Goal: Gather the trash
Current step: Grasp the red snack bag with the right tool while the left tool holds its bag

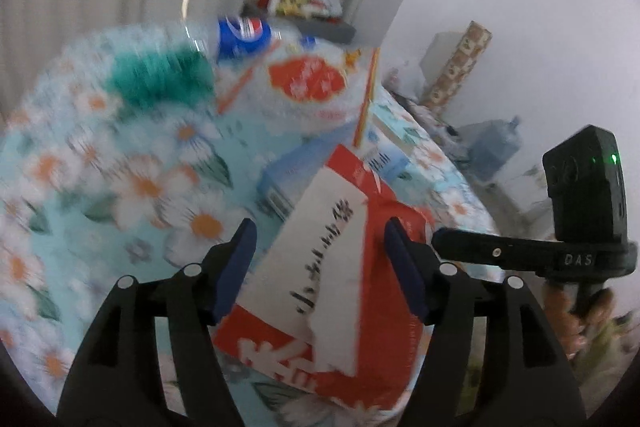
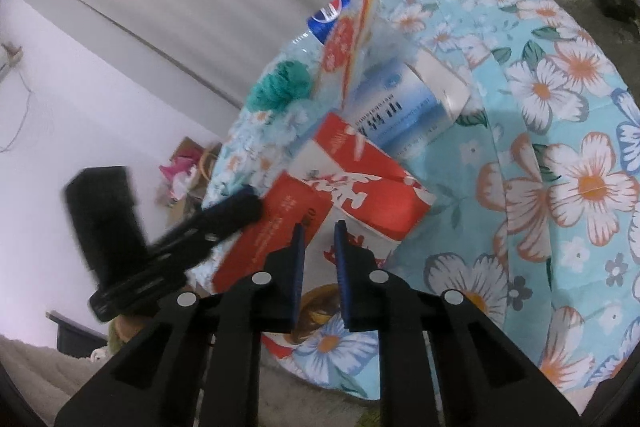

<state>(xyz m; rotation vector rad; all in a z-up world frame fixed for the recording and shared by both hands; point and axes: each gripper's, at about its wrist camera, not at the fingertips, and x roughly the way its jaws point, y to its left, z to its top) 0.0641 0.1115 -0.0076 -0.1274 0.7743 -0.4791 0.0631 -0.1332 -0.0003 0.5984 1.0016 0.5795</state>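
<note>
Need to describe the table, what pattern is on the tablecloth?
Light blue tablecloth with white, orange-centred flowers and green leaves; clearest in the right wrist view.

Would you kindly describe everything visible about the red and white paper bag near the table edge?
The red and white paper bag looks like creased, glossy paper, red with broad white panels and printed characters. It lies flattened at the near edge of the floral tablecloth, its far end against a pale blue box. The left gripper's jaws stand open on either side of it; whether the pads touch is unclear.
</note>
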